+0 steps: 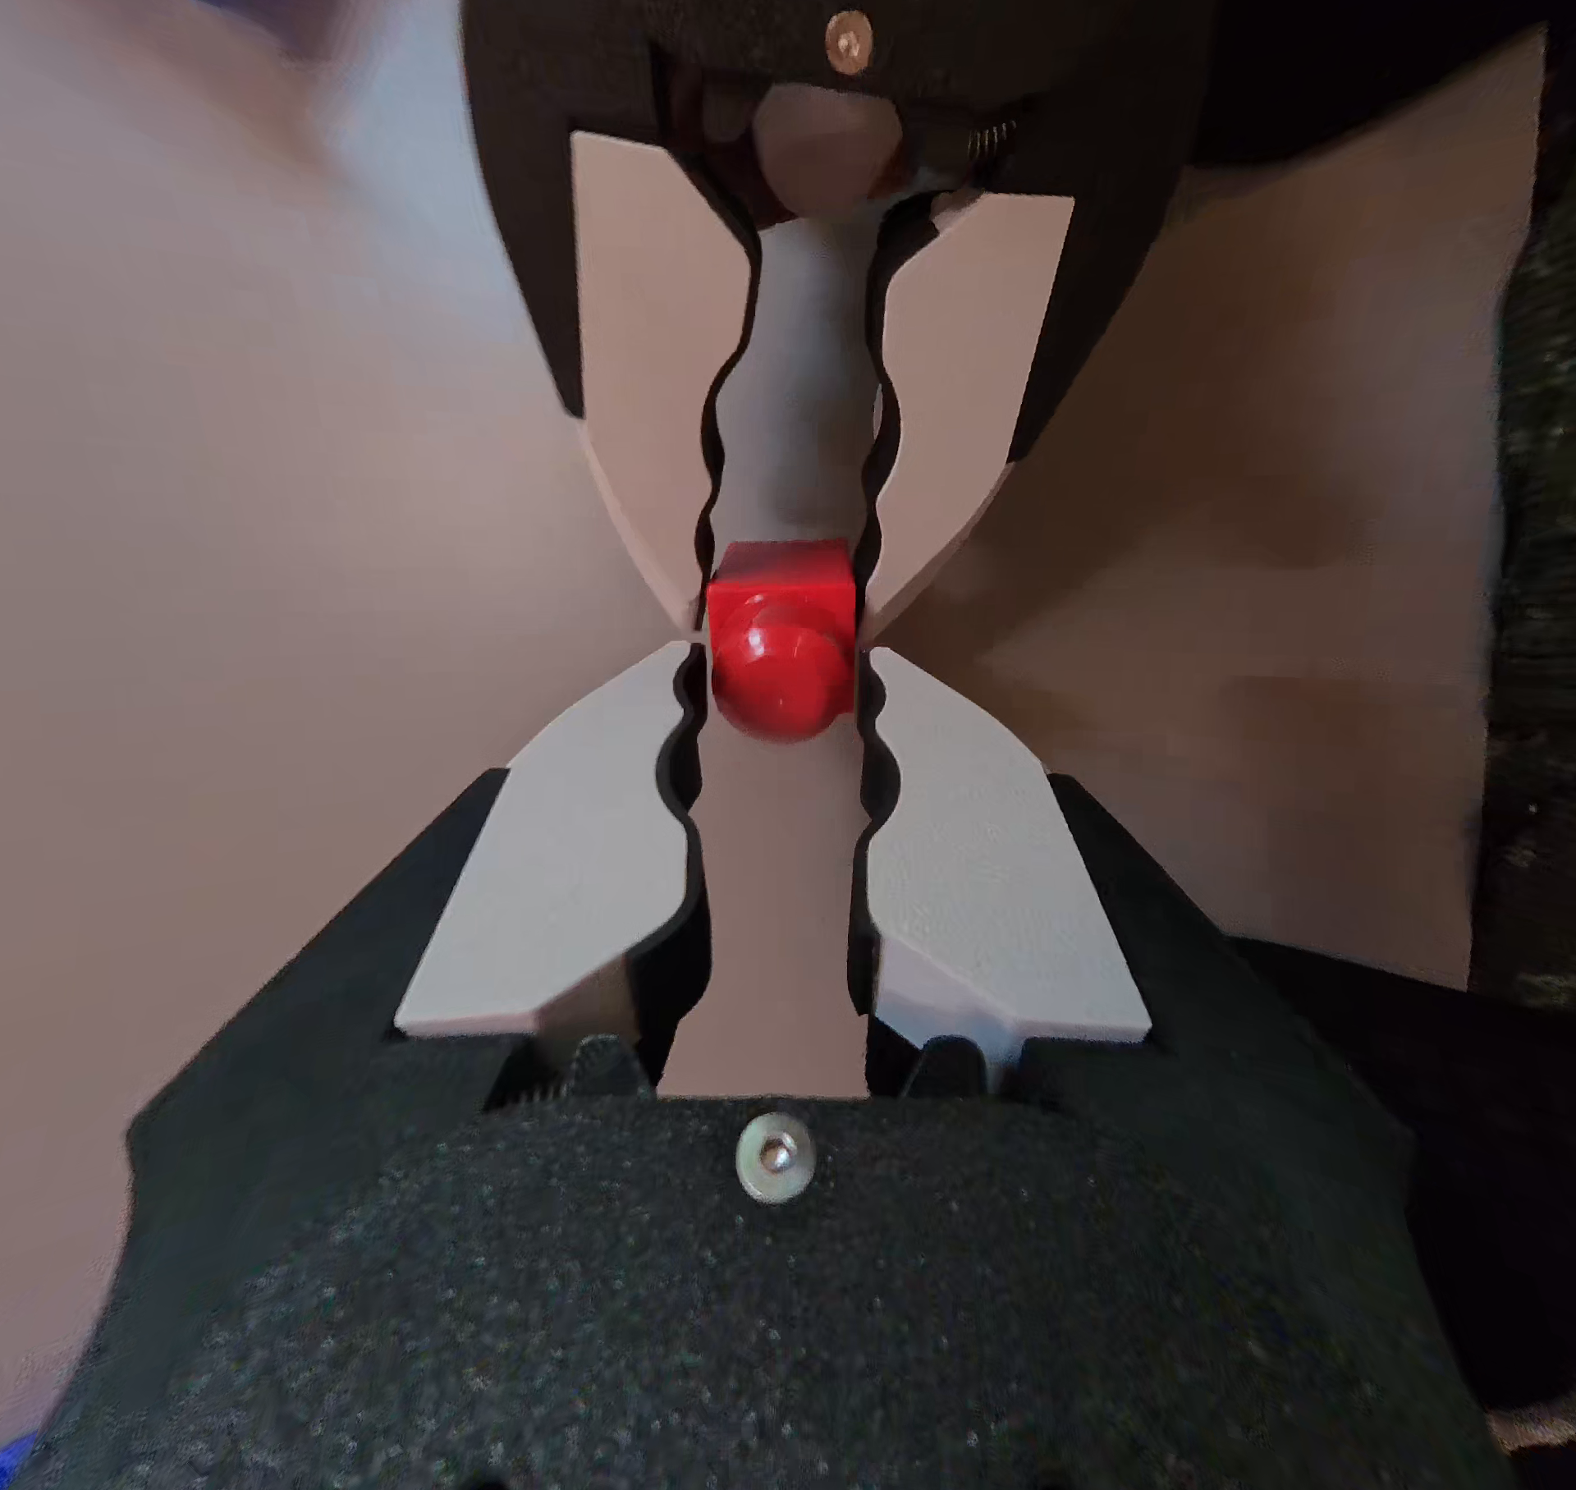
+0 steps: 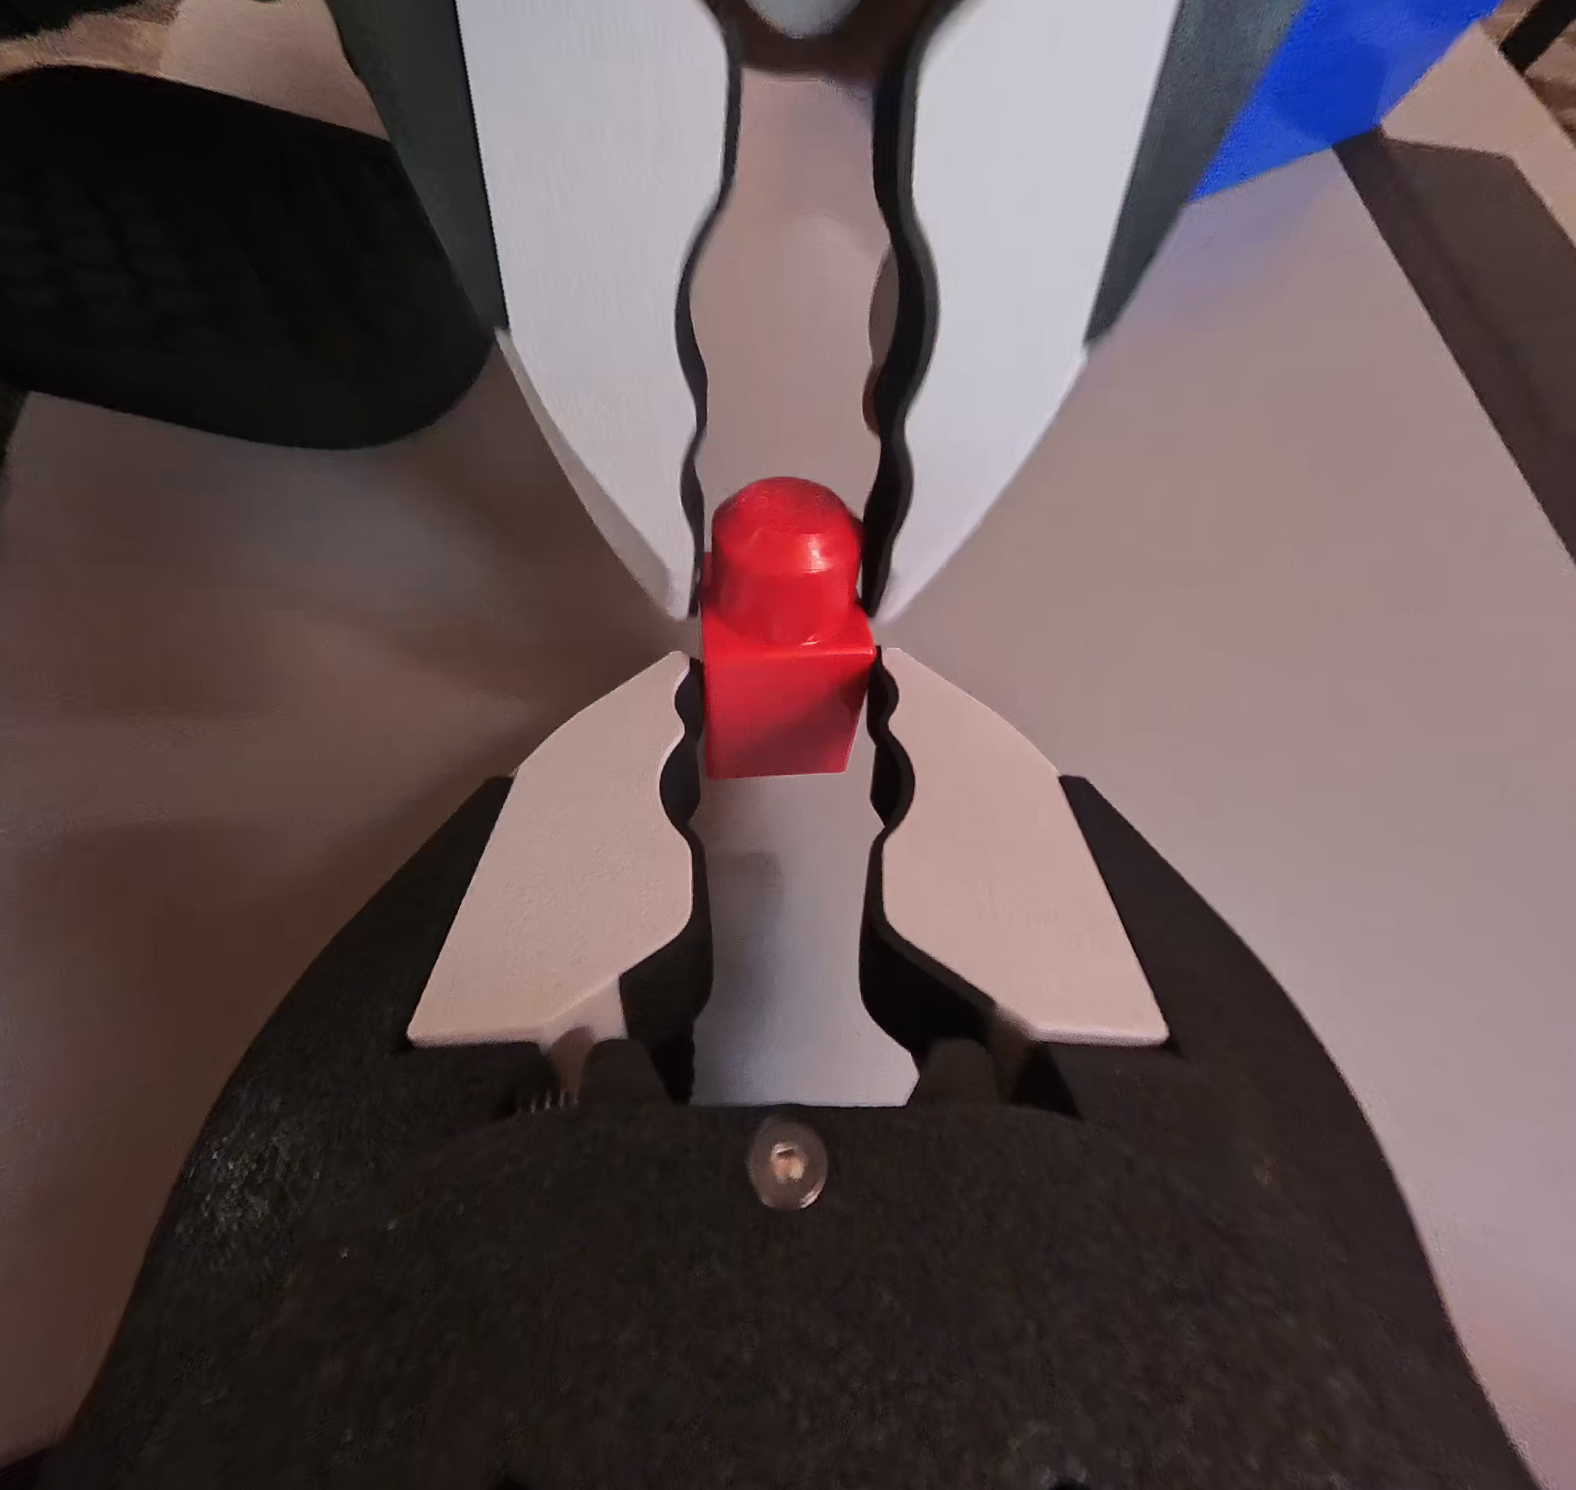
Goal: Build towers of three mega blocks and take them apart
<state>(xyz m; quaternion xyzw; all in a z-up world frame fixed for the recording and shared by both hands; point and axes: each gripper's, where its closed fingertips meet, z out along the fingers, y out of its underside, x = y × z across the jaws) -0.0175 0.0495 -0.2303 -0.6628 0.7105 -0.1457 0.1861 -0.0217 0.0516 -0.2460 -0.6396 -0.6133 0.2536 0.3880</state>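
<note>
While the left gripper (image 1: 780, 737) and right gripper (image 2: 785, 733) are facing tip to tip, both are clamping one red block (image 2: 780, 664). Each pair of fingers is closing narrowly on opposite block sides, likely sharing the load during transfer.

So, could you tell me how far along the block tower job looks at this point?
Done: no tower shows. In hand: one red block, its body in the right gripper, its stud in the left gripper, tip to tip. Left: no other block is in view, so whether this is building or taking apart cannot be told.
</note>
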